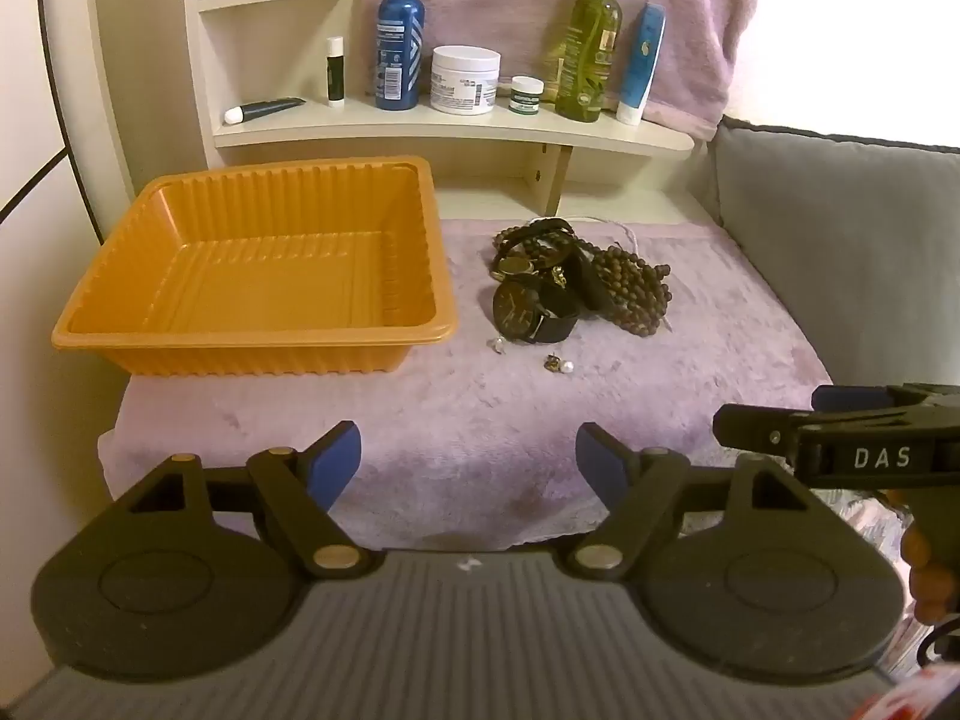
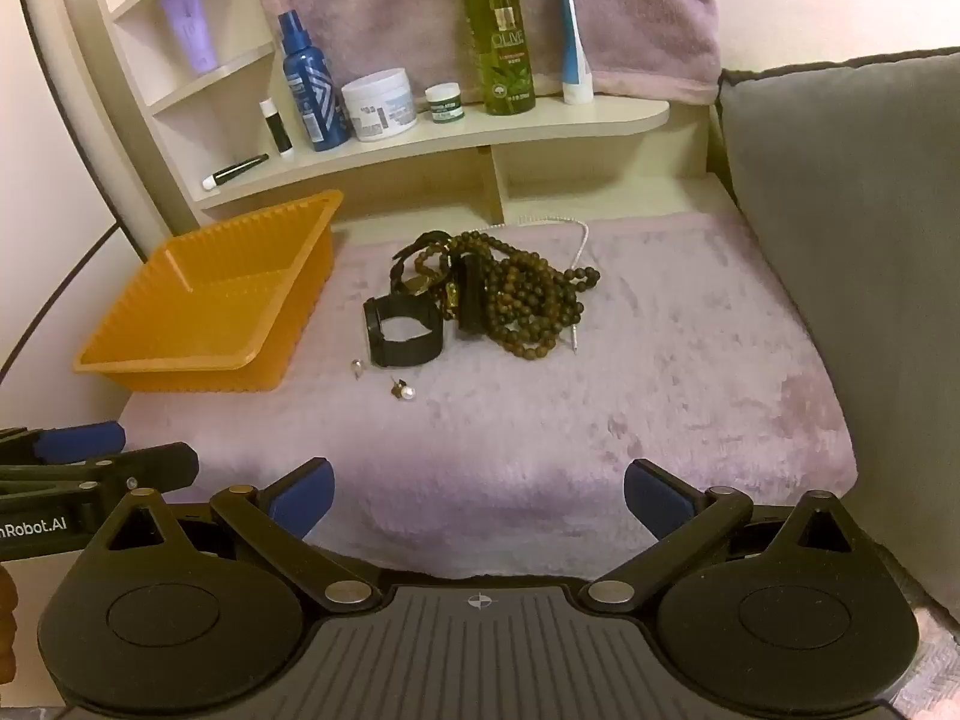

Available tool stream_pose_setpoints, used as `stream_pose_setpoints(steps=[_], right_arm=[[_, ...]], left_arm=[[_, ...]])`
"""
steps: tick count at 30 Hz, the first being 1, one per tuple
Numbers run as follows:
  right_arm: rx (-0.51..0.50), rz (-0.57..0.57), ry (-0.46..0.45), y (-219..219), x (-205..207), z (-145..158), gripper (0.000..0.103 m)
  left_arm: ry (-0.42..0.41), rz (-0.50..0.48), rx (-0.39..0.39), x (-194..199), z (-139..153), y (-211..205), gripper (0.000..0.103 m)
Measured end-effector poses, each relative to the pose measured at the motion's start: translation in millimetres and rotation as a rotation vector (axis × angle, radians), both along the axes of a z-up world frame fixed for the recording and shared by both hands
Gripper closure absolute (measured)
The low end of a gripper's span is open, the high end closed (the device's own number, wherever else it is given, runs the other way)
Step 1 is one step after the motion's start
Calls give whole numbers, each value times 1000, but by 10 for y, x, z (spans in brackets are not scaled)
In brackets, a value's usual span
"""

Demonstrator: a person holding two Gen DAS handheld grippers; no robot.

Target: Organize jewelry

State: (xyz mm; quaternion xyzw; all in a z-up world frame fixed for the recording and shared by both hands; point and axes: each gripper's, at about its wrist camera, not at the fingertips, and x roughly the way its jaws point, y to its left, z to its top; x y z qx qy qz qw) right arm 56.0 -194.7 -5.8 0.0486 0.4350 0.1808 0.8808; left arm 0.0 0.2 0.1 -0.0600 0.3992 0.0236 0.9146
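Observation:
An orange ribbed tray (image 1: 180,204) (image 2: 180,276) stands empty on a lilac fluffy cloth, left of a jewelry heap. The heap holds a black watch (image 1: 528,309) (image 2: 405,330), brown bead strands (image 1: 636,291) (image 2: 531,300), a smaller gold-faced watch (image 1: 516,265) and a white cord (image 2: 579,240). A pearl earring (image 1: 558,365) (image 2: 403,390) and a small silver piece (image 1: 498,343) (image 2: 357,367) lie loose in front. My left gripper (image 1: 468,456) is open, well short of the tray and heap. My right gripper (image 2: 478,495) is also open and empty; it shows at the left wrist view's right edge.
A cream shelf (image 1: 456,129) (image 2: 456,132) behind carries a blue spray bottle (image 1: 399,36), white jar (image 1: 465,79), green olive bottle (image 2: 499,42) and tubes. A grey cushion (image 1: 840,252) (image 2: 852,228) borders the right side. A lilac towel hangs behind.

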Motion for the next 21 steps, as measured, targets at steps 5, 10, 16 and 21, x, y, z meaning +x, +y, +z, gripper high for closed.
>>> stream_pose_setpoints(steps=[5, 10, 16, 21], right_arm=[[2, 0, 8, 10, -11, -7, 0], [1, 1, -1, 2, 24, 56, 0], [-1, 1, -7, 8, 15, 53, 0], [0, 1, -9, 7, 10, 50, 0]], left_arm=[[-1, 0, 6, 0, -7, -3, 26], [-2, 1, 0, 3, 4, 3, 26], [-5, 1, -2, 4, 8, 34, 26], [-5, 2, -2, 3, 10, 33, 26]])
